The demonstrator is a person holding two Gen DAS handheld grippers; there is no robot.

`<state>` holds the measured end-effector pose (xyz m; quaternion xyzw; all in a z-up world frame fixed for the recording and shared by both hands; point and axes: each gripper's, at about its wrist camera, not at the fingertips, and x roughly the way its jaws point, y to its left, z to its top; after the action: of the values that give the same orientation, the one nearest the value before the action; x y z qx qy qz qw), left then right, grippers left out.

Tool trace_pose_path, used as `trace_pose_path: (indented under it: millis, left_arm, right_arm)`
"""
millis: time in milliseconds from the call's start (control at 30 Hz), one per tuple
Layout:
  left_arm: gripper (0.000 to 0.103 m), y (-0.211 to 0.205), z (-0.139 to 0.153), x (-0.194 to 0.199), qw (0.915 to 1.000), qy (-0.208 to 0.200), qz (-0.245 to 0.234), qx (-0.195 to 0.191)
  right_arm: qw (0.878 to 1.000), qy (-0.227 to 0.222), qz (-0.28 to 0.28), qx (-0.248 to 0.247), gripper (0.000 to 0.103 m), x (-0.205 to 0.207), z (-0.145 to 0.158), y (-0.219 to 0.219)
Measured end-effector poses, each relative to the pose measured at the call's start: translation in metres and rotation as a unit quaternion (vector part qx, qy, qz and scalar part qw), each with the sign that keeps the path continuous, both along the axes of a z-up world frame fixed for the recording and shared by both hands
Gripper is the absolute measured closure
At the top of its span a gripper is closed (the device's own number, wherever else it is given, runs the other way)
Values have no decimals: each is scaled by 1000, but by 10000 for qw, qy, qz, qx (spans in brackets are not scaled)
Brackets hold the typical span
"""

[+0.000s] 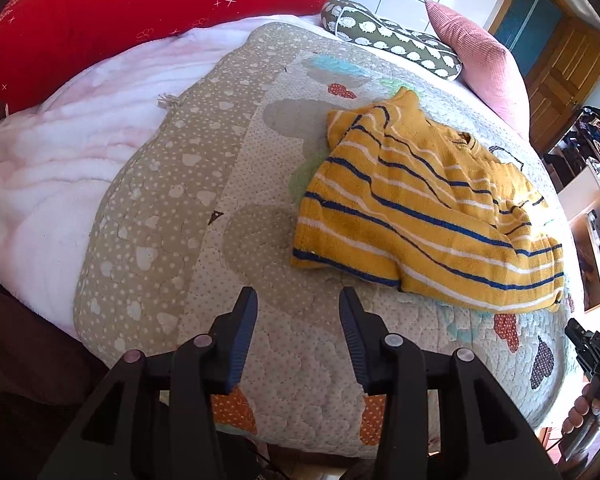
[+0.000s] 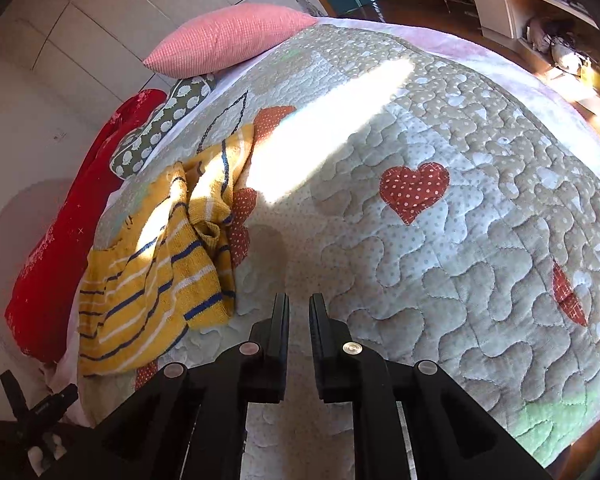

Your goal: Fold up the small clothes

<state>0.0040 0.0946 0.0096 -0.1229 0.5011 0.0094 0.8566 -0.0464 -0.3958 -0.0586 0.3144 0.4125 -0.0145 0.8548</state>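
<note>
Yellow striped sweater [image 1: 424, 204] lies rumpled on quilt [image 1: 204, 216], not folded yet. Left gripper [image 1: 298, 304] wide apart, empty, near its hem. Right gripper [image 2: 299, 312] nearly together, empty, beside it. Next, I think: grab 2 edges, spread flat.

Mustard sweater [image 1: 420, 208] with navy and white stripes; beige dotted quilt [image 1: 204, 184] with red hearts; pink cushion [image 2: 228, 38]; red pillow [image 1: 140, 16].
</note>
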Motion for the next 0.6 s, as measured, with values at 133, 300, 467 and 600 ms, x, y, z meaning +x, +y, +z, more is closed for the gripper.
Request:
trace_pose_path:
  millis: [133, 300, 467, 600]
  left_arm:
    - [53, -13, -2, -19, 9999, -103, 68, -107]
    - [52, -30, -3, -46, 9998, -147, -1, 126]
    - [52, -39, 10, -71, 9992, -316, -104, 233]
    - [47, -36, 25, -91, 9985, -534, -103, 110]
  right_arm:
    - [9996, -205, 160, -62, 71, -19, -3, 23]
    - [9990, -304, 266, -197, 70, -34, -7, 43]
    - [9983, -404, 339, -253, 70, -50, 0, 49]
    - [9980, -503, 301, -227, 69, -72, 7, 48]
